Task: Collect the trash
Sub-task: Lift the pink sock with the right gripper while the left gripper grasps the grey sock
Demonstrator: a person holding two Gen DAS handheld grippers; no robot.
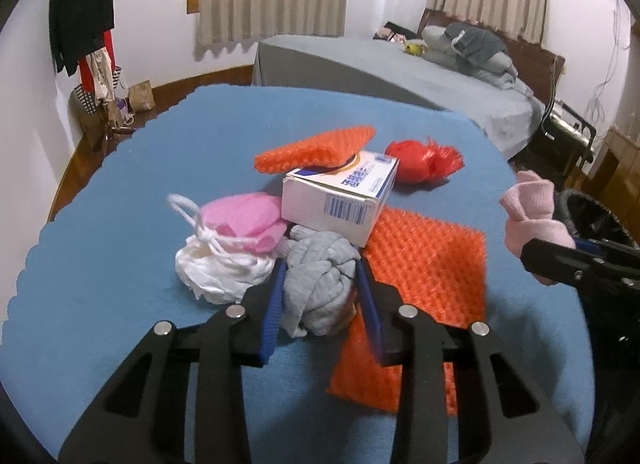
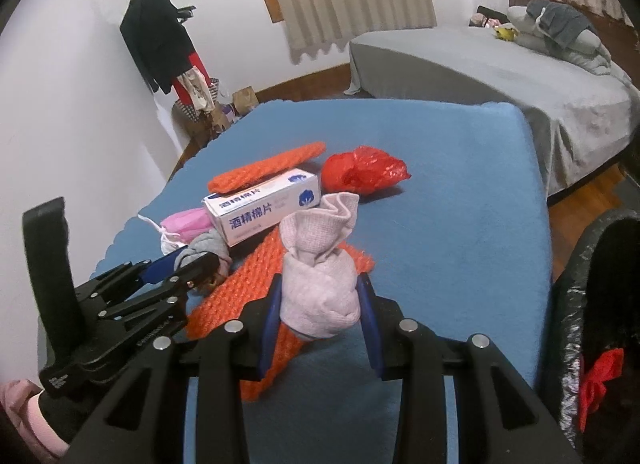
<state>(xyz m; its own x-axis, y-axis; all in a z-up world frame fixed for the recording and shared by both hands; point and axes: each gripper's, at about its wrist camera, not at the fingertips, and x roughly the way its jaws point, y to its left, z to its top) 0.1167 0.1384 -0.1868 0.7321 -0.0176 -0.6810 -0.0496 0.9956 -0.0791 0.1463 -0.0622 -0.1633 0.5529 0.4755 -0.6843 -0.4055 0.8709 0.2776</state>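
Your bin [image 2: 576, 304] at the table's right edge is cut off, its inside too dark to read. The white box [image 2: 264, 209] reads "酒精棉片". Your left gripper [image 1: 320, 284], angled down, pinches the grey sock ball [image 1: 320, 284] on the blue cloth [image 1: 120, 191]; your right gripper [image 2: 320, 304] clamps the pale pink sock bundle [image 2: 320, 284] aloft.

Count on the blue table [image 1: 120, 167]:
- Rolled socks: 2, one grey [image 1: 320, 276], one pink [image 2: 320, 284].
- Orange bubble-wrap pieces: 2, one far [image 1: 316, 147], one near right [image 1: 424, 284].
- Box: 1 [image 1: 340, 199].
- Red bag: 1 [image 1: 424, 161].
- Pink mask: 1 [image 1: 244, 219].
- White wad: 1 [image 1: 216, 268].

Off the table: bin, 1 [image 2: 576, 304].
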